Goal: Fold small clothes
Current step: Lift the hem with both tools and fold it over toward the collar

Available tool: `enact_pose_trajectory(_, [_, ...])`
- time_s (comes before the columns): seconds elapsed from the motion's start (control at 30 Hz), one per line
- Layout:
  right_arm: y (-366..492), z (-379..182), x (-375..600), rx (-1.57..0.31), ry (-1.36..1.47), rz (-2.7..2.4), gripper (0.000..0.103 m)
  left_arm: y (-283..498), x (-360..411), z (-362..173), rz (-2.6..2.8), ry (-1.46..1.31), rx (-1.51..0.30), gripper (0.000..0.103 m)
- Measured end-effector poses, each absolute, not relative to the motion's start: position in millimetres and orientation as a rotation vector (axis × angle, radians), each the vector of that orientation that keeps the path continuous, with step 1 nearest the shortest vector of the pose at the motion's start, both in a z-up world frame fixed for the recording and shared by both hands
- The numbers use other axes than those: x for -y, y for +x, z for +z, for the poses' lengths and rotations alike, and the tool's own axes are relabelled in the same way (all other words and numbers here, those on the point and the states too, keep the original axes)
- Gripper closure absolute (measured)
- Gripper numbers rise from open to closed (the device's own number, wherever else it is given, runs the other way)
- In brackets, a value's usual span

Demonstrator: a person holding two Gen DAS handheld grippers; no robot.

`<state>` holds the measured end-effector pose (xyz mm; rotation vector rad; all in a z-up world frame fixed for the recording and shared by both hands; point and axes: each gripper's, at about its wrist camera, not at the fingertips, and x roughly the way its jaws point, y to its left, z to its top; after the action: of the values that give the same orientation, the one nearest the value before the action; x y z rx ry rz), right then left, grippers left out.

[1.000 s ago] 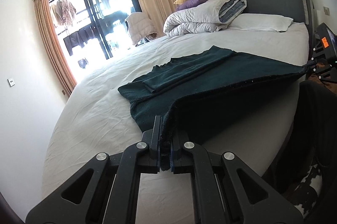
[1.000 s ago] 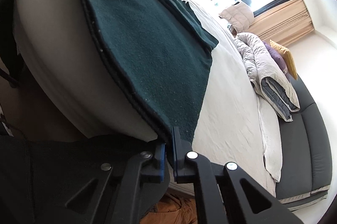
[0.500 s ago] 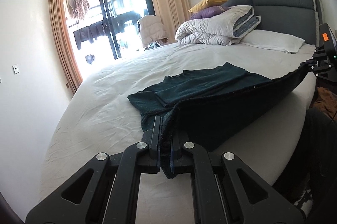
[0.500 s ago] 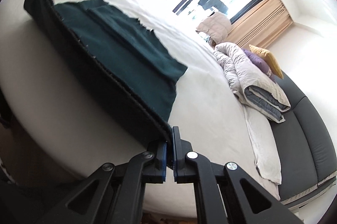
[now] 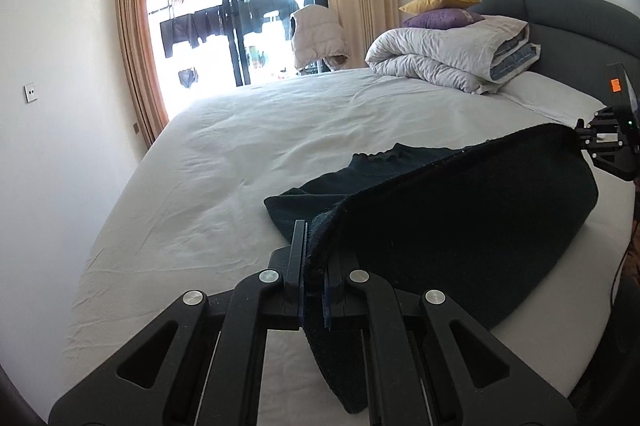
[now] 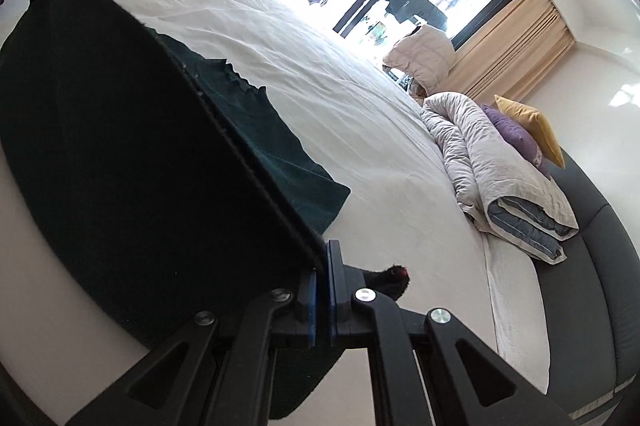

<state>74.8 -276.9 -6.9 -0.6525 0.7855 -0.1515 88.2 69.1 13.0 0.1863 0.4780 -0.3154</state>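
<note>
Dark green knitted garment (image 5: 472,226): near hem being held pinched by left gripper (image 5: 314,290) and right gripper (image 6: 322,290); fold is judged half done, hem not yet laid ahead.

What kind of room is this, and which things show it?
Very likely a home bedroom: a large bed with a padded headboard, a folded duvet with cushions on top, and curtains at a balcony door.

A garment (image 5: 460,226) lies on the near part of the bed (image 5: 280,129); a folded duvet (image 5: 452,61) sits by the headboard (image 5: 568,25), two cushions (image 5: 440,9) on top.
</note>
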Motion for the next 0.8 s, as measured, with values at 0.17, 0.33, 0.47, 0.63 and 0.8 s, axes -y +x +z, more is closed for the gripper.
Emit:
enact_pose_trajectory(0.17, [143, -20, 292, -0.865, -0.616, -0.118, 0.099, 153, -66, 13, -0.301, 0.184, -0.544, 0.098])
enact_pose_trajectory(0.33, [198, -41, 304, -0.945, -0.56, -0.076, 0.099, 221, -64, 4, -0.282, 0.174, -0.636, 0.098])
enact_pose_trajectory(0.47, [237, -57, 318, -1.012, -0.508, -0.058, 0.099, 270, -62, -12, -0.28, 0.169, -0.706, 0.099])
enact_pose_trajectory(0.63, [271, -71, 339, -1.081, -0.399, -0.056, 0.099, 318, -52, -31, -0.276, 0.196, -0.765, 0.098])
enact_pose_trajectory(0.8, [294, -80, 343, -1.093, -0.364, -0.067, 0.099, 348, -47, -52, -0.254, 0.193, -0.806, 0.098])
